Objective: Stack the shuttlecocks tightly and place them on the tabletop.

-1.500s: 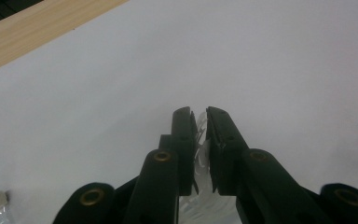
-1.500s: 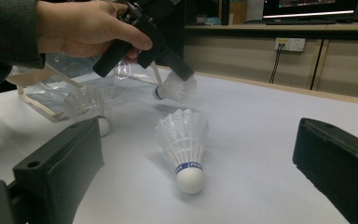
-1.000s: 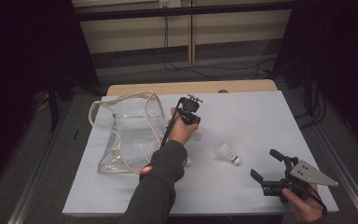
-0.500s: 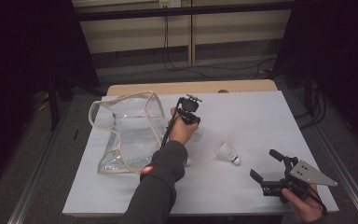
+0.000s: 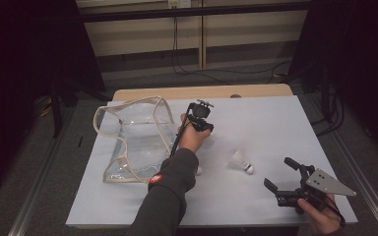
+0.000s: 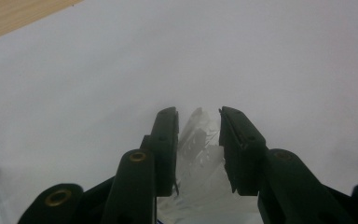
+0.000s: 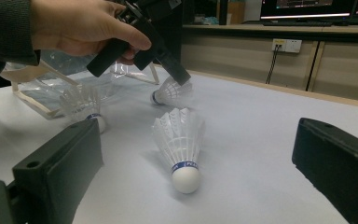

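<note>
Change vs. earlier frames: hands and objects are keeping their places; the left gripper fingers have just been opening, now standing narrowly apart w/ a shuttlecock between them. In the left gripper view the feathers are sitting in the gap, the pads flanking them; whether the pads are touching the feathers cannot be told.

L to R, high view: clear plastic bag w/ beige trim is lying on the white table, mouth propped open. Just right of it the left hand is pointing its gripper down at the table. A 2nd shuttlecock is peeking out beside the sleeve, near the bag's lower corner. A 3rd shuttlecock is lying on its side, mid-table, apart from both grippers. Far right, near the table's front edge, the right gripper is resting low, fingers wide, nothing between them.

Right gripper view: 3rd shuttlecock is lying cork toward the camera, ahead of the wide fingers.
</note>
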